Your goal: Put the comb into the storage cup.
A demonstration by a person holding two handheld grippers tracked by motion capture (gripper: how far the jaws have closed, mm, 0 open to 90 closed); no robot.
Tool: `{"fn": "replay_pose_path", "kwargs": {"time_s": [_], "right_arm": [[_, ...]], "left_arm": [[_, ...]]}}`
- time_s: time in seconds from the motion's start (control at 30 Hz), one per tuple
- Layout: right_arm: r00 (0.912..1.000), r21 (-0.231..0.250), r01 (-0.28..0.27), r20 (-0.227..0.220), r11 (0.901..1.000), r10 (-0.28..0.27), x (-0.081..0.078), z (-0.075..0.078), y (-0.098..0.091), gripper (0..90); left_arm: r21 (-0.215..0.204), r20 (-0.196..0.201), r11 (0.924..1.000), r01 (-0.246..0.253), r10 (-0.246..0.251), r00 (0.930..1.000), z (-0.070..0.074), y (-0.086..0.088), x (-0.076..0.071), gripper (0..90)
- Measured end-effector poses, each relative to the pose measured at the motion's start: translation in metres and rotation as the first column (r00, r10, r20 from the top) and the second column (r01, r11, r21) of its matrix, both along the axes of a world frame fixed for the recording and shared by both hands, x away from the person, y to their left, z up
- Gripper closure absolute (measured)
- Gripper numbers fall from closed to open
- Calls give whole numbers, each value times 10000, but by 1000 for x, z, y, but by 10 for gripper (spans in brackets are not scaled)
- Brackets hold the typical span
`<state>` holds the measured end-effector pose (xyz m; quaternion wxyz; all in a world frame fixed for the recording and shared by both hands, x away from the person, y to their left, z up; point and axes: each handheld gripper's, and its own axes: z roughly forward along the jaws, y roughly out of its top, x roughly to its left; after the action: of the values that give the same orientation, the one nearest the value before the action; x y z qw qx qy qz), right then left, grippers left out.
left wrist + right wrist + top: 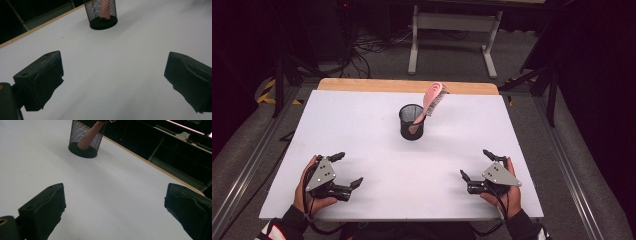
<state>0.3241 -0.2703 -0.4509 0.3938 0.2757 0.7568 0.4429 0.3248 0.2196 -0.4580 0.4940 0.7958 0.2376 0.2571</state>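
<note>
Near the far middle of the white table (362, 125) stands a black mesh cup (412, 121), upright, with a pink hairbrush (431, 102) set handle-down inside it and leaning over the cup's right rim, bristle head well above the mesh; the bristles look pale, though the high view is too soft to be sure. Well short of the cup, on its near left and near right, the left gripper (348, 170) and right gripper (473, 165) rest low over bare table, each with jaws spread wide and holding nothing. Judgement: both point toward the cup, a neutral ready stance that keeps a clear line to the brush.
</note>
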Motion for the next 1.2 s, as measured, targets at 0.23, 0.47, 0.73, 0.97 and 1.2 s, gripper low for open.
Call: {"fn": "replay_pose_path", "kwargs": {"time_s": [0.23, 0.47, 0.73, 0.97, 1.2], "right_arm": [[9999, 63, 52, 120, 10000, -53, 0, 2, 0, 40], [9998, 242, 103, 181, 9997, -107, -1, 3, -3, 40], [9995, 202, 157, 269, 9997, -162, -2, 4, -4, 40], [9992, 262, 218, 340, 9994, -227, -2, 5, -6, 40], [9993, 253, 139, 333, 9996, -147, -4, 6, -3, 41]], "left_arm": [[-59, 22, 10000, 33, -33, 10000, 2, 0, -1, 29], [-29, 11, 10000, 14, -14, 10000, 2, -1, -1, 33], [-65, -2, 10000, -6, 6, 10000, 2, -2, 1, 35], [-144, -49, 9999, -83, 82, 10000, 2, 0, 2, 36], [-20, 5, 9999, -129, 129, 9999, 3, -1, 1, 36]]}}
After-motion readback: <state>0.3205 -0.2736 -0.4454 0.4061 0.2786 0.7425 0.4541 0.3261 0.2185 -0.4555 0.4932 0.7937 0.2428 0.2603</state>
